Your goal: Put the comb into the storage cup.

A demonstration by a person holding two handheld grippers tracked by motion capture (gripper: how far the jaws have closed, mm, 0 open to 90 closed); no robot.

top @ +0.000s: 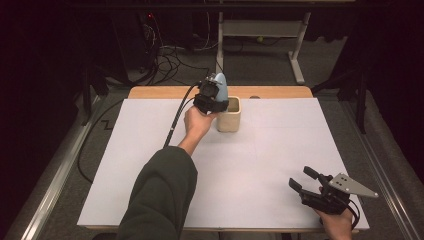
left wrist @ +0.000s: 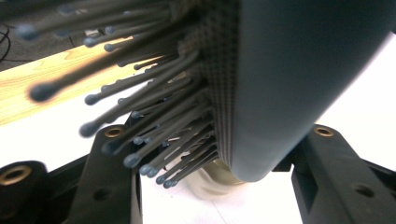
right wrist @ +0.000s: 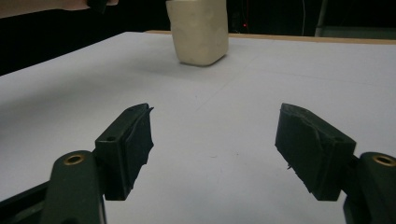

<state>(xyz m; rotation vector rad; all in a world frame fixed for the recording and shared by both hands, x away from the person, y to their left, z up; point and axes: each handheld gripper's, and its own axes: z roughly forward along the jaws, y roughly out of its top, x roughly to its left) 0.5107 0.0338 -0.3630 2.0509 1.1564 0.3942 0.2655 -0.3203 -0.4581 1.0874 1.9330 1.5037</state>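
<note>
A blue-grey hairbrush with knob-tipped bristles stands upright over the left rim of a cream cup at the back of the white table. My left gripper is shut on the hairbrush. In the left gripper view the brush head sits between the two jaws, its bristles pointing left, and the cup shows just below it. My right gripper rests at the table's front right corner, open and with nothing in it. It faces the cup.
A white sheet covers the table, with a strip of wooden edge along the back. The left gripper's black cable trails off to the left. Behind the table are a desk frame and floor cables.
</note>
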